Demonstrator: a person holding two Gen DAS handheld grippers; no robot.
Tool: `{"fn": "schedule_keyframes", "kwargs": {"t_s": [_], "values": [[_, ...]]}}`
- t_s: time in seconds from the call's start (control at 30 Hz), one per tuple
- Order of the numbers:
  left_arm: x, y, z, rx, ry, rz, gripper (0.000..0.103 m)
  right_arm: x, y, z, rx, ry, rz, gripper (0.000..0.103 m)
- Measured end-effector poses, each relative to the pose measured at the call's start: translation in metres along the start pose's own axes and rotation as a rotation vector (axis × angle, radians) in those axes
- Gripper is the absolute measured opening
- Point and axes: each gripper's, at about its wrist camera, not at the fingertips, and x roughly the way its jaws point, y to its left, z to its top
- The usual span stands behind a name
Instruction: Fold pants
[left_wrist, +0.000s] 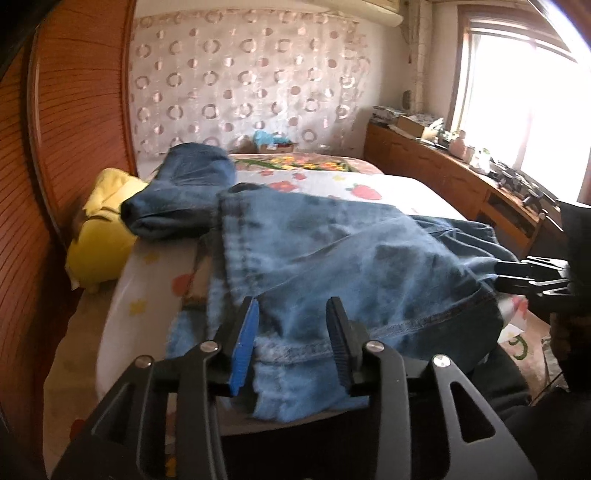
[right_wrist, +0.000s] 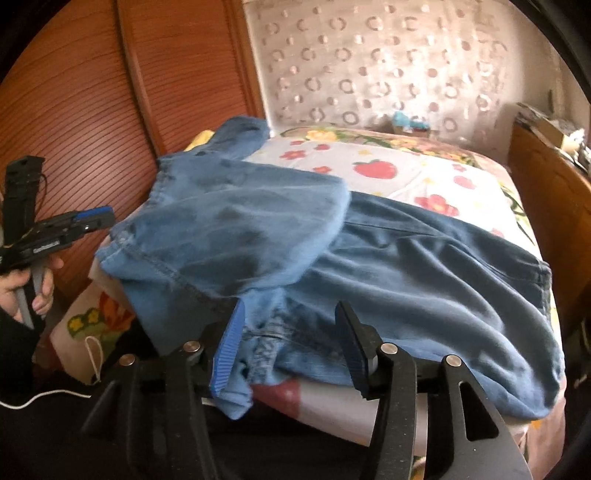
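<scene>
The left tongs (left_wrist: 291, 332) are seen spread wide over the near hem of the jeans (left_wrist: 332, 258), nothing being gripped, and the right tongs (right_wrist: 291, 339) are likewise held open over a bunched denim edge. The jeans are laid partly folded across the flowered bed (right_wrist: 406, 173), one leg trailing toward a yellow pillow (left_wrist: 99, 236). A wooden wardrobe (left_wrist: 74, 110) is found at the left, a cluttered sideboard (left_wrist: 443, 166) beneath the window (left_wrist: 517, 92).
</scene>
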Motion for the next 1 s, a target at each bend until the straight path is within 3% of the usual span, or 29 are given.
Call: {"fn": "schedule_keyframes", "kwargs": {"t_s": [0.27,0.43,0.7,1.0], "values": [[0.026,-0.040,0.026,0.055,-0.002,-0.046,0.048,-0.012,-0.033,-0.007,0.063,-0.021,-0.089,0.059],[0.046,-0.064,0.035,0.081,0.015,-0.002,0.049,-0.023,-0.054,-0.014,0.099,-0.041,-0.157,0.062],[0.063,-0.093,0.038,0.099,0.029,-0.027,0.049,-0.043,-0.095,-0.030,0.162,-0.055,-0.267,0.063],[0.070,-0.112,0.036,0.112,0.040,-0.043,0.049,-0.072,-0.139,-0.050,0.247,-0.078,-0.333,0.063]]}}
